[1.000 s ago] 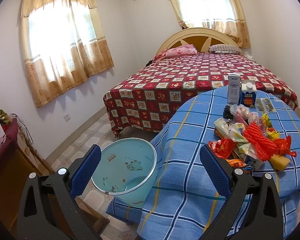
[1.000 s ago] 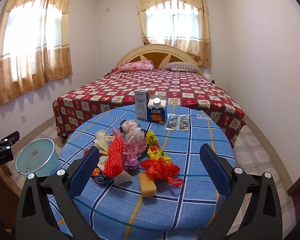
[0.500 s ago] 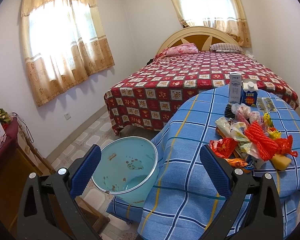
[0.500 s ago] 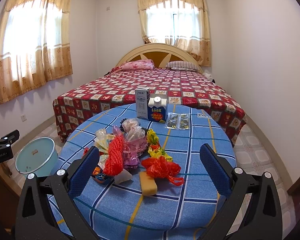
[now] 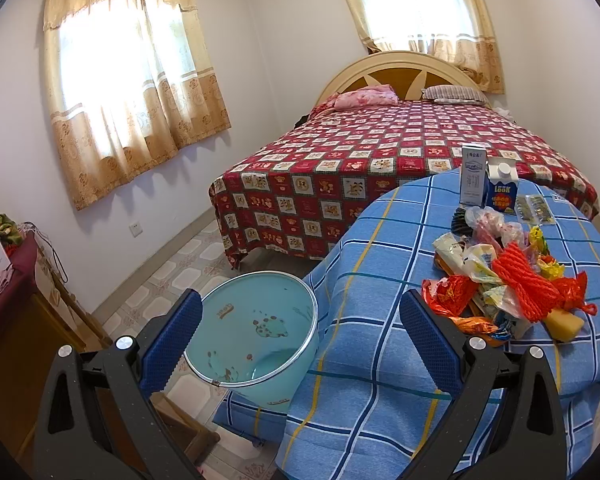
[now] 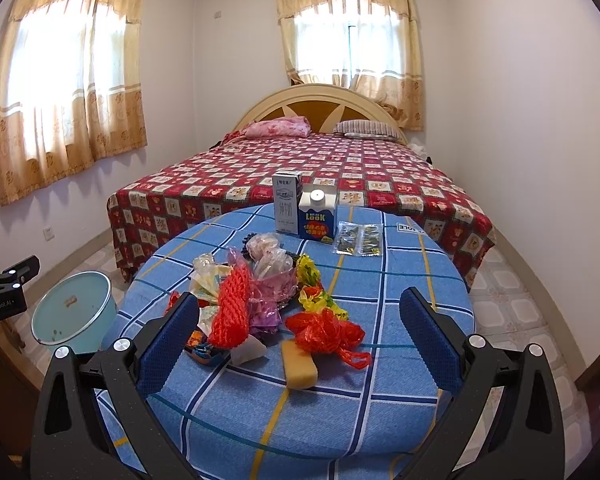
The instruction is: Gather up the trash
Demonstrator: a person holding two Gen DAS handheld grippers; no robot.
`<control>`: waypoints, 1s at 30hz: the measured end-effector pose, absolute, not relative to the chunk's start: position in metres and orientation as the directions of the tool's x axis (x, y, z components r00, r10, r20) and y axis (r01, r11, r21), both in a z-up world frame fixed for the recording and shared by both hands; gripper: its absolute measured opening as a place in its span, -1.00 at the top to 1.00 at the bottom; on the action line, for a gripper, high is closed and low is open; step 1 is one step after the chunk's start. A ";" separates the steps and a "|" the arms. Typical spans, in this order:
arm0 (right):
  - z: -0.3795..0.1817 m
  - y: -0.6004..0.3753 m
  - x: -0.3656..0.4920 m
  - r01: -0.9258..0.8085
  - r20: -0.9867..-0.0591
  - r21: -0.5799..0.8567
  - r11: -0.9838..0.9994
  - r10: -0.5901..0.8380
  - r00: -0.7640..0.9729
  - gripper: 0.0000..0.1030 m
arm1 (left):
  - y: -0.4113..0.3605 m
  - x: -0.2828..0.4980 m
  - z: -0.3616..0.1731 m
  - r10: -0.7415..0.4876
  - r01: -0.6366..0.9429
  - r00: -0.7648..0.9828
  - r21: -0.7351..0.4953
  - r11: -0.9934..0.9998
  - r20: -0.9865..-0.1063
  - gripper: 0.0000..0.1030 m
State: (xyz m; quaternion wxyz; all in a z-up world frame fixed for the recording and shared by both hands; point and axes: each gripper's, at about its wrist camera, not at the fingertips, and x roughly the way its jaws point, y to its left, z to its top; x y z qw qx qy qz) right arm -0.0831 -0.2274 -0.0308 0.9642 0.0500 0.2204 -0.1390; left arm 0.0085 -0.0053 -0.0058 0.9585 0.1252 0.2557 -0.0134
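A heap of trash (image 6: 260, 296) lies on the round table with the blue checked cloth (image 6: 340, 408): an orange net (image 6: 232, 312), a red plastic bag (image 6: 328, 332), a yellow sponge (image 6: 298, 372), yellow and clear wrappers. The same heap (image 5: 508, 288) shows at the right of the left wrist view. A light blue bin (image 5: 256, 332) stands on the floor left of the table, also seen as the bin (image 6: 72, 312) in the right wrist view. My left gripper (image 5: 300, 340) is open above the bin's edge and the table. My right gripper (image 6: 300, 340) is open just before the heap, holding nothing.
Two cartons (image 6: 304, 212) and flat sachets (image 6: 358, 240) stand at the table's far side. A bed with a red patterned cover (image 6: 300, 168) lies beyond. A wooden cabinet (image 5: 16, 320) is at the left. Tiled floor (image 6: 512, 304) runs right of the table.
The left wrist view has shifted slightly, so the bin and table sit a little lower and to the right. The right gripper has barely moved. Both stay open.
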 end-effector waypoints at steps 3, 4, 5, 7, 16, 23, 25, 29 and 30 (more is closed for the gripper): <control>-0.031 -0.227 -0.083 0.290 -0.441 0.037 0.956 -0.245 0.864 -0.91 | -0.005 0.009 -0.006 0.039 0.090 0.868 0.233 0.968 -0.495 -0.88; -0.031 -0.227 -0.083 0.290 -0.441 0.036 0.956 -0.245 0.864 -0.91 | -0.005 0.009 -0.006 0.039 0.090 0.868 0.233 0.968 -0.496 -0.88; -0.031 -0.227 -0.082 0.290 -0.441 0.035 0.956 -0.245 0.863 -0.91 | -0.005 0.009 -0.006 0.040 0.089 0.867 0.233 0.968 -0.496 -0.88; -0.032 -0.226 -0.083 0.289 -0.442 0.035 0.957 -0.244 0.863 -0.91 | -0.004 0.009 -0.006 0.039 0.089 0.867 0.232 0.969 -0.497 -0.88; -0.035 -0.227 -0.082 0.290 -0.453 0.041 0.956 -0.241 0.859 -0.91 | -0.003 0.010 -0.008 0.042 0.089 0.863 0.235 0.968 -0.503 -0.88; -0.035 -0.229 -0.081 0.287 -0.452 0.042 0.957 -0.238 0.860 -0.91 | -0.006 0.011 -0.010 0.050 0.085 0.862 0.241 0.967 -0.505 -0.88; -0.035 -0.230 -0.081 0.285 -0.451 0.042 0.958 -0.236 0.861 -0.91 | -0.006 0.011 -0.009 0.056 0.076 0.866 0.242 0.967 -0.497 -0.88; -0.034 -0.230 -0.080 0.283 -0.450 0.043 0.958 -0.235 0.861 -0.91 | -0.006 0.012 -0.009 0.054 0.078 0.865 0.241 0.967 -0.498 -0.88; -0.035 -0.231 -0.080 0.282 -0.450 0.043 0.958 -0.234 0.862 -0.91 | -0.006 0.011 -0.009 0.058 0.075 0.867 0.245 0.967 -0.495 -0.88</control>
